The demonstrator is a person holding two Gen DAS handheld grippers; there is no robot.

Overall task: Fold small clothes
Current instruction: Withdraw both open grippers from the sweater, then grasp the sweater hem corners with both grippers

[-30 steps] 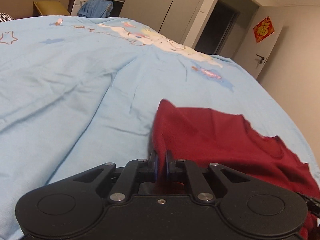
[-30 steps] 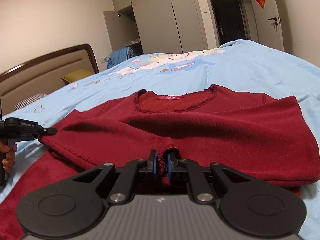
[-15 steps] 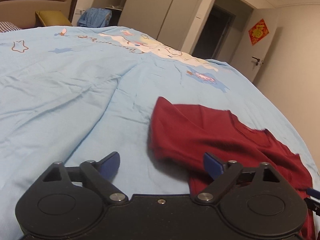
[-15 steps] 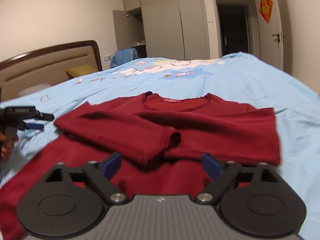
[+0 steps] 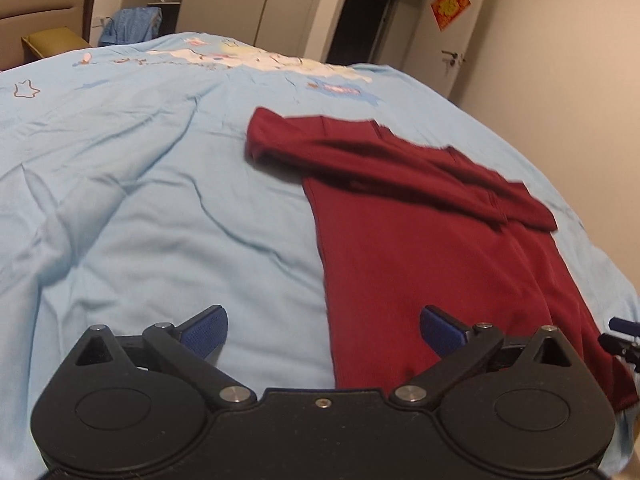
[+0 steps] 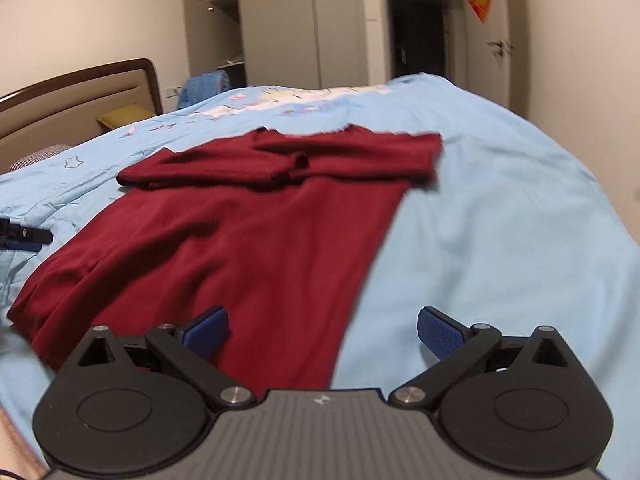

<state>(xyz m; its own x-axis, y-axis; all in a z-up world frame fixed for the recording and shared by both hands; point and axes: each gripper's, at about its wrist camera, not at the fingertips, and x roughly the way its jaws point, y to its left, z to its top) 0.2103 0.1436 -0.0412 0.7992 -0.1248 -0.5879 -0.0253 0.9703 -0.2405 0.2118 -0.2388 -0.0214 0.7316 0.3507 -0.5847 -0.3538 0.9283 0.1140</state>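
A dark red long-sleeved top [image 6: 240, 224] lies flat on the light blue bedspread [image 6: 500, 240], both sleeves folded across its chest. In the left wrist view the top [image 5: 432, 240] stretches away at the right, its left side edge running between my fingers. My left gripper [image 5: 323, 330] hovers open above the hem's left corner, holding nothing. My right gripper [image 6: 323, 330] stands open over the hem's right edge, also empty. The left gripper's tip [image 6: 28, 235] shows at the left edge of the right wrist view.
The bedspread [image 5: 140, 200] is wrinkled left of the top. A brown headboard [image 6: 80, 96] and a yellow cushion [image 6: 120, 116] lie at the far left. Wardrobes [image 6: 280, 28], a dark doorway [image 6: 416, 32] and a door [image 6: 488, 36] stand beyond the bed.
Both grippers were shut on the sleeve ends a second ago, then opened and dropped the sleeves across the chest. Both have since drawn back towards the hem.
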